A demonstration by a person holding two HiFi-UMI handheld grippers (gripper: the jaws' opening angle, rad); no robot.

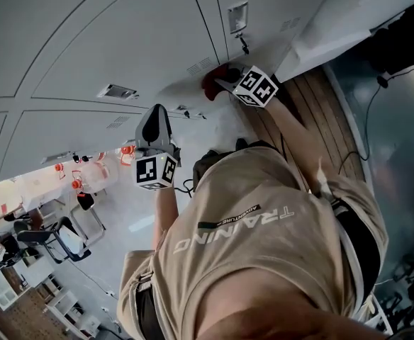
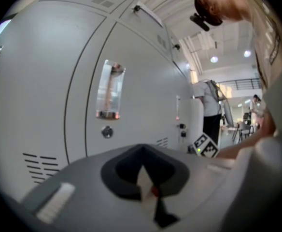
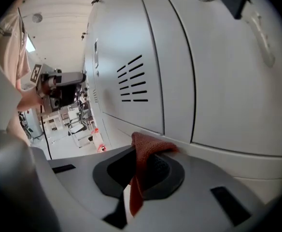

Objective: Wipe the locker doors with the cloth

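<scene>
Shirt (image 1: 264, 246): fills the head view's lower centre; the person leans toward the lockers.
Right tongs (image 3: 142, 170): clenched on the cloth (image 3: 148, 146), pushing it against a locker door (image 3: 218, 71), seemingly to wipe.
Cloth: red, woven, bunched, draped over the tips at frame centre.
Left tongs (image 2: 143, 178): clenched, empty, held off the lockers.

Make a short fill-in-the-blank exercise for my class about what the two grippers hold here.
1. The right gripper is shut on a cloth that is ____ in colour.
2. The left gripper has its jaws together and holds ____.
3. The grey doors in front of both grippers belong to ____.
Missing words: red; nothing; lockers.
</scene>
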